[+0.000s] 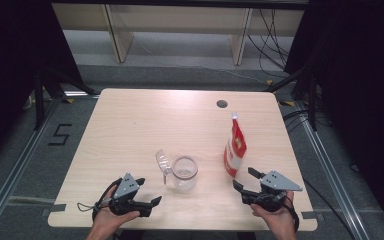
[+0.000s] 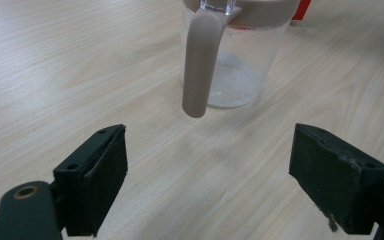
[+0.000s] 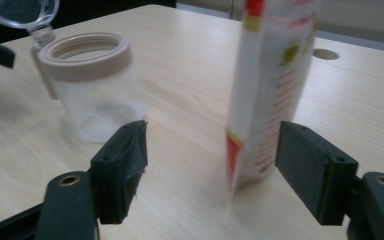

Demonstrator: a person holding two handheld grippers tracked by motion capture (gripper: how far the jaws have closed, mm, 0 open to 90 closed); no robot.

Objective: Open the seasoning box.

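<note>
- The right tool (image 1: 244, 179) stands released, jaws wide, nothing pressed between them; in the right gripper view the pouch (image 3: 272, 85) sits just ahead, in line with the gap but not clamped.
- The left tool (image 1: 147, 191) is also released and empty, resting low over the surface (image 1: 130, 125), aimed at the jar's handle (image 2: 200, 62).
- The red and white pouch (image 1: 235, 147) stands upright on the right half of the surface, near the right tool, with the jar (image 1: 184, 173) to its left and apart from it.
- The pouch looks light, soft-sided and easy to crumple or tip; a grip across its middle, below the sealed top, seems safest.
- The clear plastic jar, lid (image 1: 162, 160) flipped open, looks stiff, light and likely slippery; its handle seems the surest place to hold it steady.
</note>
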